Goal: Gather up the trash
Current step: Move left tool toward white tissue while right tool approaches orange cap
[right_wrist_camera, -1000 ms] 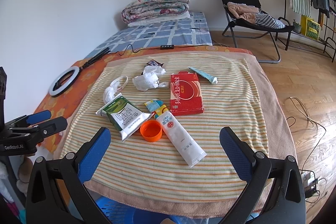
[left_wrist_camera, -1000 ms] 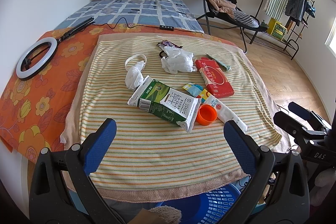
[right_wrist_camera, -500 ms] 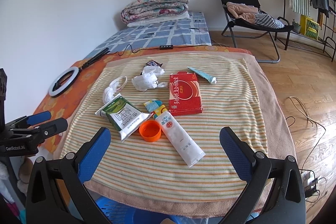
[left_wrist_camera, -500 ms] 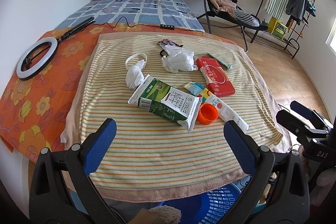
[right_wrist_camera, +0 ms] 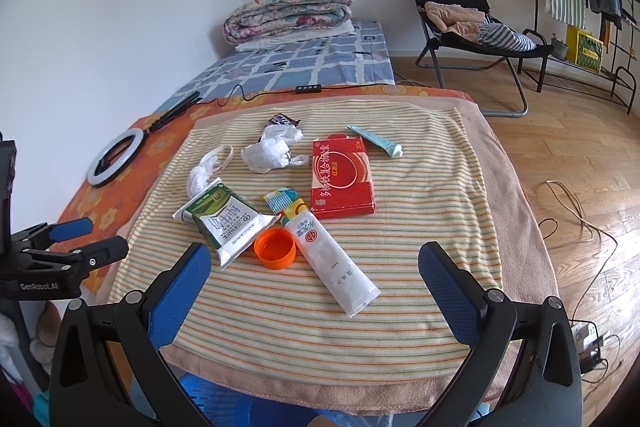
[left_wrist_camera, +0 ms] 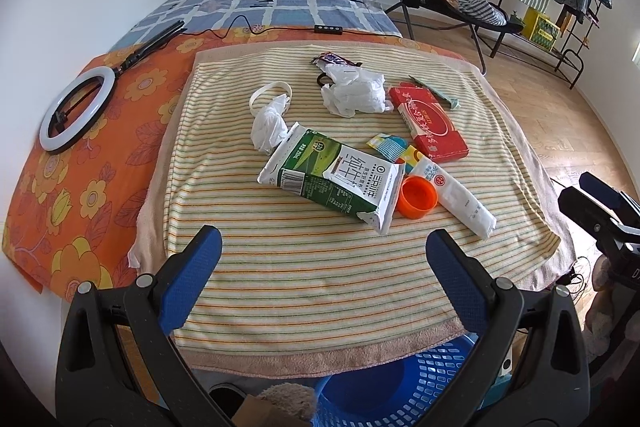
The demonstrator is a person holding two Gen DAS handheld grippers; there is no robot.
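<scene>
Trash lies on a striped towel (left_wrist_camera: 280,267): a green milk carton (left_wrist_camera: 332,175) (right_wrist_camera: 224,219), an orange cap (left_wrist_camera: 418,195) (right_wrist_camera: 275,249), a white tube (left_wrist_camera: 456,201) (right_wrist_camera: 334,267), a red box (left_wrist_camera: 428,123) (right_wrist_camera: 342,181), crumpled white bags (left_wrist_camera: 356,89) (right_wrist_camera: 270,153) and a small teal tube (right_wrist_camera: 376,141). My left gripper (left_wrist_camera: 324,251) hangs open above the towel's near edge, short of the carton. My right gripper (right_wrist_camera: 314,265) is open too, with the cap and white tube lying between its fingers in view but farther off. Both hold nothing.
A blue plastic basket (left_wrist_camera: 400,383) (right_wrist_camera: 216,403) sits below the towel's front edge. A ring light (left_wrist_camera: 74,111) lies on the orange flowered sheet at left. A black chair (right_wrist_camera: 460,15), a clothes rack and floor cables (right_wrist_camera: 580,219) stand to the right.
Both grippers have drifted slightly; the trash sits a little lower and closer in each view. Nothing on the towel has moved, and both grippers stay open.
</scene>
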